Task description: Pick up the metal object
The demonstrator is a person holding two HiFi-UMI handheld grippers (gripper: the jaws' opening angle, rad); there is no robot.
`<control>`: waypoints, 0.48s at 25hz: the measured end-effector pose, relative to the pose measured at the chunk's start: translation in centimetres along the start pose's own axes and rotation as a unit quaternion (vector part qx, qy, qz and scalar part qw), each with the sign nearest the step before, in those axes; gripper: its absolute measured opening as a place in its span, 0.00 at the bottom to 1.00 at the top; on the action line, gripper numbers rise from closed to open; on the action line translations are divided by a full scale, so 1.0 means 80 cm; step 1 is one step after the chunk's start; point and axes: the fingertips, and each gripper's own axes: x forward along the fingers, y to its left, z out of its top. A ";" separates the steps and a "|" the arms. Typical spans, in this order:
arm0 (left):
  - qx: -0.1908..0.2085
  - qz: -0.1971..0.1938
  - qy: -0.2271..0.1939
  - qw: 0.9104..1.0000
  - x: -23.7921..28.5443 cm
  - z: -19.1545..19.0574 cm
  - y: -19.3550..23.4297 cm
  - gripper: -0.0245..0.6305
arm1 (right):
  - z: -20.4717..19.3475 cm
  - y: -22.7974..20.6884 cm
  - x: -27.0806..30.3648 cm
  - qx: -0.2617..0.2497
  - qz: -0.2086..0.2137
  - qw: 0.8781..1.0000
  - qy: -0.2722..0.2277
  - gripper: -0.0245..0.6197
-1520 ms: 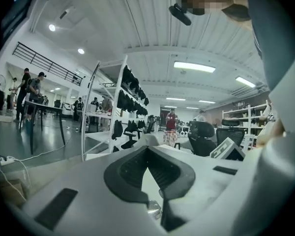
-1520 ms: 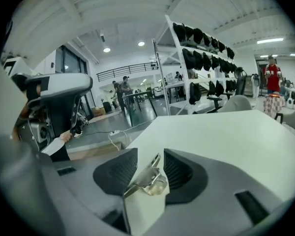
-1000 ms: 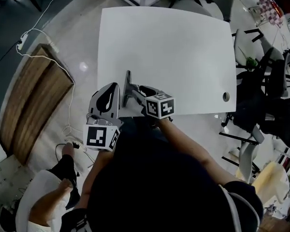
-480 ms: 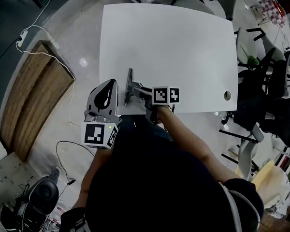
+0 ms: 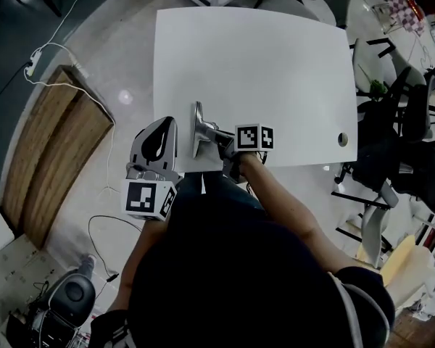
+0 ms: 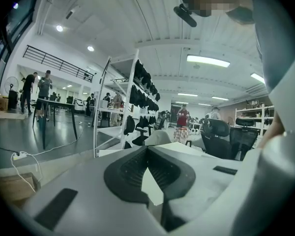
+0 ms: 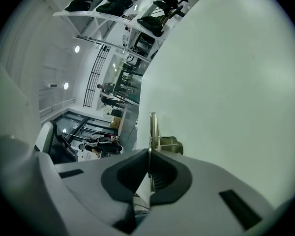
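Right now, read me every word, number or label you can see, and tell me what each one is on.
No readable text in any view.
Left cube and right cube: black-and-white square patterns, no letters or digits.
Metal object and table: no print visible.

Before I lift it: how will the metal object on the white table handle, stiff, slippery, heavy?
Probably rigid and heavy for its size: the metal object looks like solid plate. Its thin shiny edge, where the jaws of the right gripper are closing, could slip or pivot.
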 end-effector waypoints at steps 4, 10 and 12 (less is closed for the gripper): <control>0.004 -0.007 -0.007 1.000 -0.002 0.005 0.001 0.07 | 0.012 0.012 -0.010 -0.007 0.005 0.999 -0.035 0.08; 0.012 -0.020 -0.022 0.999 0.002 0.022 0.002 0.07 | 0.058 0.067 -0.043 -0.102 -0.003 0.988 -0.116 0.08; 0.017 -0.025 -0.030 0.999 0.006 0.031 0.000 0.07 | 0.077 0.090 -0.061 -0.149 -0.010 0.977 -0.151 0.08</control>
